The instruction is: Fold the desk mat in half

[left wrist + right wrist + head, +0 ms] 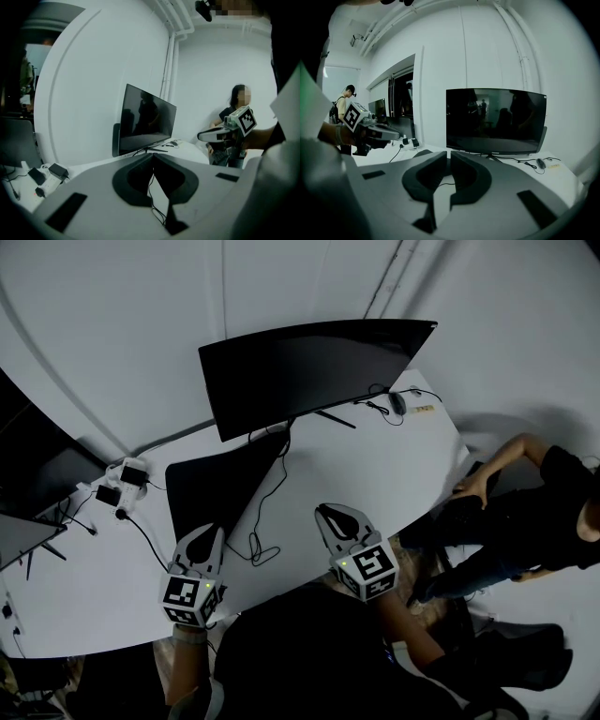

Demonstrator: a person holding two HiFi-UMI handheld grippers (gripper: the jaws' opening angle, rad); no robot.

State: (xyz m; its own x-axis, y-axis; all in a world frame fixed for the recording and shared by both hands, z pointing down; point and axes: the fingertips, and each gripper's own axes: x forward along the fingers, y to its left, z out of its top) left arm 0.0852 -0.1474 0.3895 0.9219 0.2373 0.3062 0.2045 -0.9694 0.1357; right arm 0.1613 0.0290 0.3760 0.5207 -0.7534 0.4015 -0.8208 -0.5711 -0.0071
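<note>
The black desk mat [217, 486] lies on the white curved desk [375, 474], in front of the monitor and left of centre. In the head view it shows as a wedge that narrows toward me, and I cannot tell how it is folded. My left gripper [214, 529] hovers over the mat's near tip and hides that edge. Its jaws are shut with nothing between them [153, 156]. My right gripper [325, 511] hangs over bare desk to the right of the mat. Its jaws are shut and empty too [447, 153].
A wide black monitor [309, 371] stands behind the mat, and a black cable [258, 545] loops between my grippers. Power adapters [122, 484] lie at the left and a mouse [397, 402] at the far right. A seated person [534, 512] is beyond the desk's right edge.
</note>
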